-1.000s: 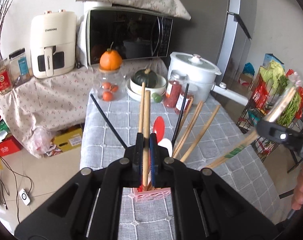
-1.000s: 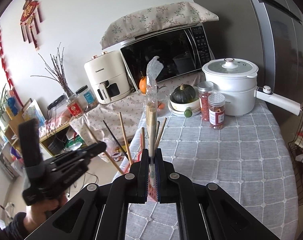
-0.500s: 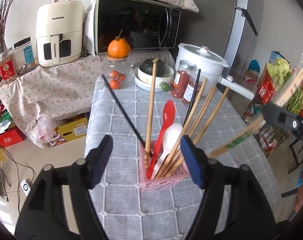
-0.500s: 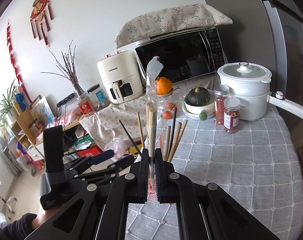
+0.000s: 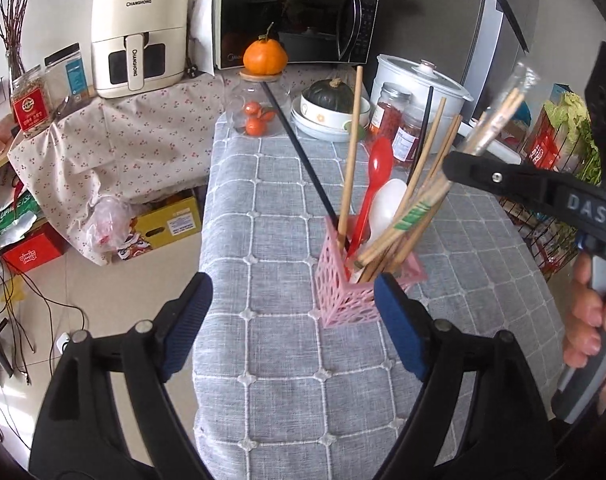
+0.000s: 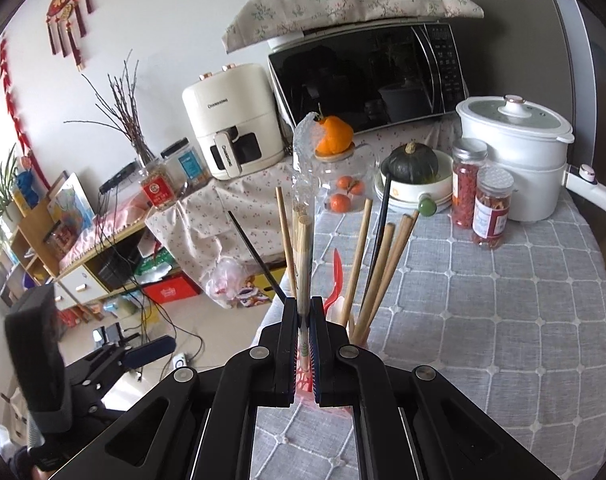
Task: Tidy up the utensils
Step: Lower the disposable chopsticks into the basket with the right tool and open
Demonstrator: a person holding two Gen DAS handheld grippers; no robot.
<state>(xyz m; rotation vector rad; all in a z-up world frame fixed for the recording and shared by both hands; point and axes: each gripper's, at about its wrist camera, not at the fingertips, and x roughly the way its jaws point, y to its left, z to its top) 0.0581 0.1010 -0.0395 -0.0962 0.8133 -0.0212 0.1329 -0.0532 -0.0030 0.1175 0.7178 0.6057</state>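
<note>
Presently listed, one utensil holder [image 5: 359, 284]: pink lattice plastic, square, standing on the grey checked tablecloth [image 5: 263, 240] near the table's front left part. Contents: red spoon [image 5: 373, 184], white spoon [image 5: 385, 204], several wooden chopsticks [image 5: 351, 148], two black chopsticks [image 5: 303, 152], all leaning outward.

Left gripper [image 5: 293, 326]: jaws spread wide, blue pads showing, nothing between them; it sits just in front of the holder, one pad overlapping the holder's near right corner in the left wrist view.

Right gripper [image 6: 303, 316]: jaws closed tight on a wrapped chopstick pack [image 6: 303, 236], a bundle of pale wooden sticks in a clear sleeve with green print. In the left wrist view the pack [image 5: 419, 208] slants down from upper right, its lower end in the holder's mouth among the other sticks; whether it touches the bottom cannot be told.

Surroundings on the table's far end: white rice cooker [image 6: 515, 152], two red-filled jars [image 6: 491, 208], dark squash in stacked bowls [image 6: 413, 164], glass jar of small oranges [image 6: 343, 188] topped by an orange fruit [image 6: 333, 136]. Behind, on a floral cloth: microwave [image 6: 371, 72], cream air fryer [image 6: 233, 120].
</note>
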